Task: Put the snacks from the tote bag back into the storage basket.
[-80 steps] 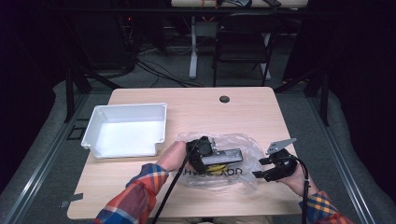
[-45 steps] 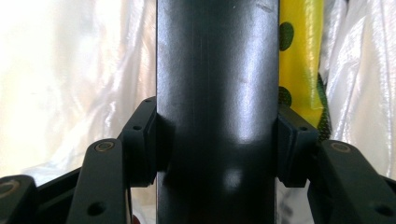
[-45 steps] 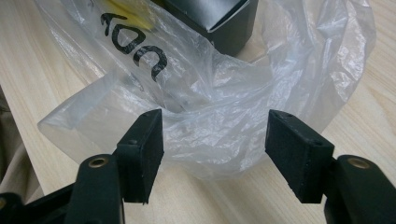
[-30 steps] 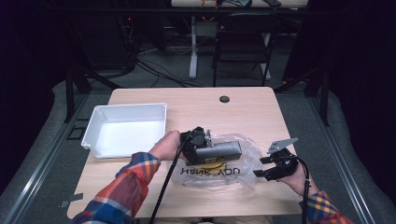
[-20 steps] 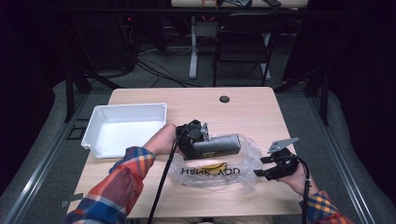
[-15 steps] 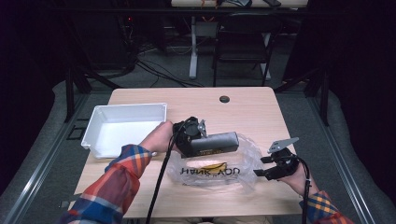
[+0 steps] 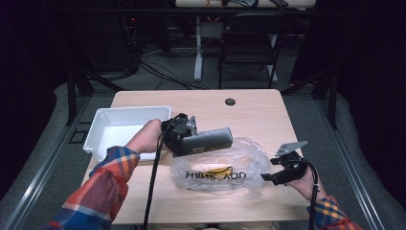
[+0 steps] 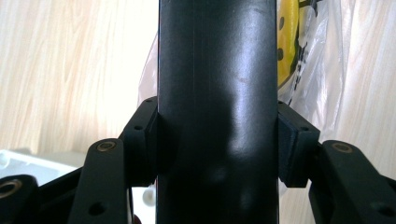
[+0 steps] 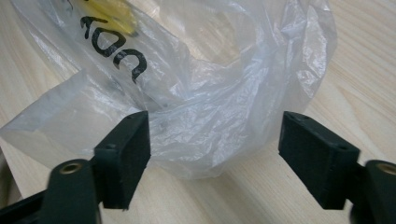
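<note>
The left gripper (image 7: 179, 135) clamps a dark grey cylinder (image 7: 209, 140) above the clear plastic bag (image 7: 218, 170) (banana inside); the right gripper (image 7: 286, 168), jaws wide, waits. A weak clamp could let it roll free.

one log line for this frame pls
left tongs: shut on dark cylinder, above table | right tongs: open at plastic bag edge | white tray: left

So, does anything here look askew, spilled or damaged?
Nothing is spilled or broken. The plastic bag lies crumpled on the table, print reading upside down in the high view. The left gripper clamps a dark cylinder over the bag; the right gripper is open at the bag's edge.
</note>
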